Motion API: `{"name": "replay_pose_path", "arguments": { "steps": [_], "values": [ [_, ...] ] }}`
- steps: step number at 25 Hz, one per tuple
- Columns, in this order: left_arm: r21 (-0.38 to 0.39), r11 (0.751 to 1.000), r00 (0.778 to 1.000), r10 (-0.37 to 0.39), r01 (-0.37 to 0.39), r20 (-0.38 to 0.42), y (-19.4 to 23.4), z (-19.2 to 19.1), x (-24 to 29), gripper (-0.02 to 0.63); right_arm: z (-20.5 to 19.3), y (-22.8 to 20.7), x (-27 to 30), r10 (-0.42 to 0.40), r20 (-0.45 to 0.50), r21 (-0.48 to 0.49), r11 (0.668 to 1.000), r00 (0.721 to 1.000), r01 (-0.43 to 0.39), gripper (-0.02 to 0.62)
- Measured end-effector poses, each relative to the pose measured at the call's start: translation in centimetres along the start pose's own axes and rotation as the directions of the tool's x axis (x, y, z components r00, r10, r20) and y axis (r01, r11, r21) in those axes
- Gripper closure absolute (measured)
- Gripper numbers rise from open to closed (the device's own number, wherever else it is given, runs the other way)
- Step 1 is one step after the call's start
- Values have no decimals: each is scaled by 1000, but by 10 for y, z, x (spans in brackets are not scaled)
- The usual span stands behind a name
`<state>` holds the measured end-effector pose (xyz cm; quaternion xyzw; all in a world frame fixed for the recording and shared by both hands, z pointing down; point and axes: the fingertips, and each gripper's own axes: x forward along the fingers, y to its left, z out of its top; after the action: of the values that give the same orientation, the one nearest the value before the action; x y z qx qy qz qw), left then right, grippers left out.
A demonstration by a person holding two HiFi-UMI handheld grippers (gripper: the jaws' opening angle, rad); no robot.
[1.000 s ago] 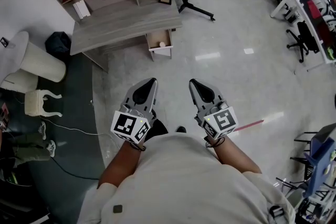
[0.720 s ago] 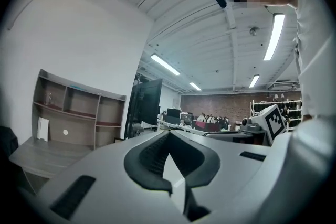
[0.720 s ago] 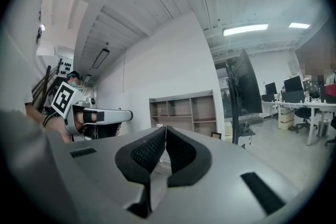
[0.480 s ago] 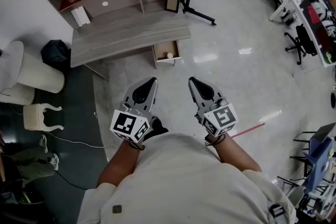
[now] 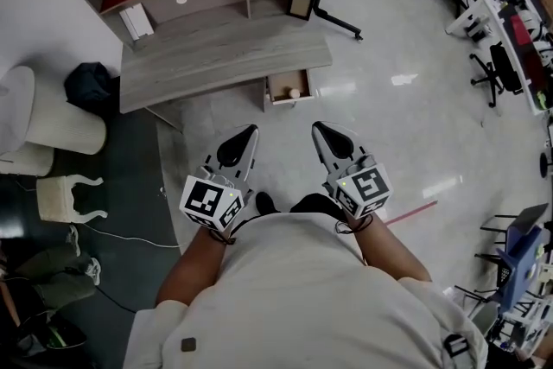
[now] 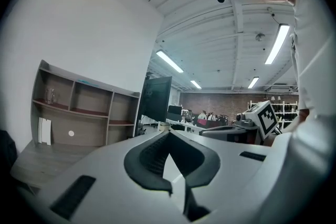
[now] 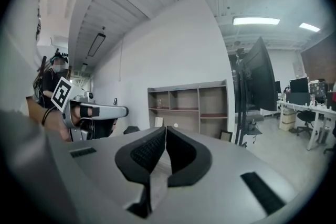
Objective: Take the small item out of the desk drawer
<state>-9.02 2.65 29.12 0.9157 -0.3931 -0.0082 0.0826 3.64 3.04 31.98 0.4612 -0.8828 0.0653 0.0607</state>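
Small item [image 5: 294, 92] in open drawer [image 5: 278, 87]; desk [image 5: 225, 56] closer than before.

A grey desk [image 5: 225, 56] stands on the glossy floor [image 5: 389, 125], its open drawer [image 5: 289, 103] holding 1 small round item [image 5: 294, 92].

you wear a pale short-sleeved shirt [image 5: 302, 298] and dark shoes [image 5: 264, 203]; your grey left gripper [image 5: 251, 130] and right gripper [image 5: 316, 127] carry black-and-white marker cubes [image 5: 210, 201].

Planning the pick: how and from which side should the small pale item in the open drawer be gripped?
Probably from above, jaws across its middle: the small pale item lies inside the open drawer, whose walls block a level approach, and it looks roundish, though tiny here.
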Motion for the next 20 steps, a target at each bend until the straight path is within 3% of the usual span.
{"name": "replay_pose_path", "arguments": {
  "steps": [11,20],
  "values": [
    [-10,999,997,46,-47,-61,43,-21,38,595,-31,-45,60,18,-81,31,999,997,-15,571],
    [-55,994,988,82,-90,-129,86,-51,106,595,-63,-109,132,91,-168,56,995,982,-83,569]
  ]
}}
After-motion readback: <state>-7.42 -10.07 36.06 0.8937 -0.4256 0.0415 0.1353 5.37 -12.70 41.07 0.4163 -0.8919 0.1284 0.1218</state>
